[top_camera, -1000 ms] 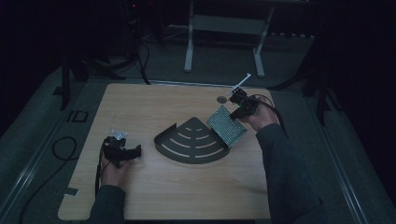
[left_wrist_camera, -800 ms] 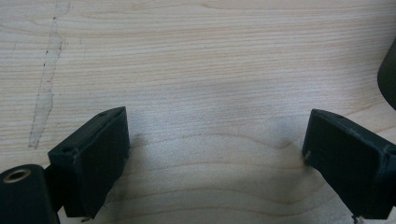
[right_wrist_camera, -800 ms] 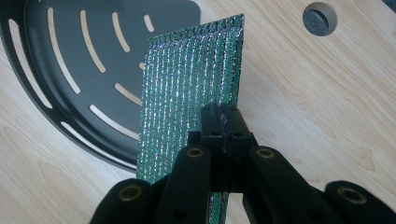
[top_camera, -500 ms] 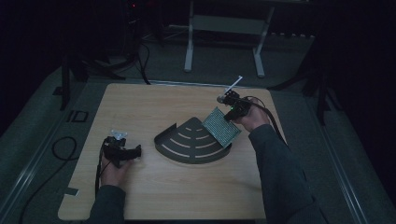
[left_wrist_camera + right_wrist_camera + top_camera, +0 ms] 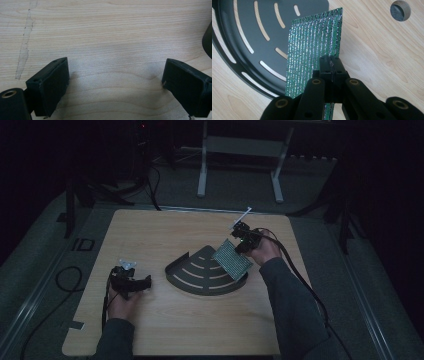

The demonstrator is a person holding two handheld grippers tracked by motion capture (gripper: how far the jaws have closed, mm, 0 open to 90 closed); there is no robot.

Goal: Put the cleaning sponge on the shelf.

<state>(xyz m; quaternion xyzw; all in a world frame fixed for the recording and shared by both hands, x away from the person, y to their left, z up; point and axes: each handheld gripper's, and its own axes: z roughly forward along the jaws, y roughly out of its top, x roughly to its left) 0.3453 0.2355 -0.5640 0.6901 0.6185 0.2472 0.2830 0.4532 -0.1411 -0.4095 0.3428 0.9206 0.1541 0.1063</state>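
Over tray, right claw pinching green board has shifted leftward; left claw spread, unchanged.

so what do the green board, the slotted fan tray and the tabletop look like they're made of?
Green board: perforated circuit board, likely fibreglass; green face with a dense grid of shiny metal dots.
Slotted tray: matte dark grey, thin with a raised rim; painted sheet metal or plastic, can't tell.
Tabletop: light wood or wood-look laminate; grain lines show.
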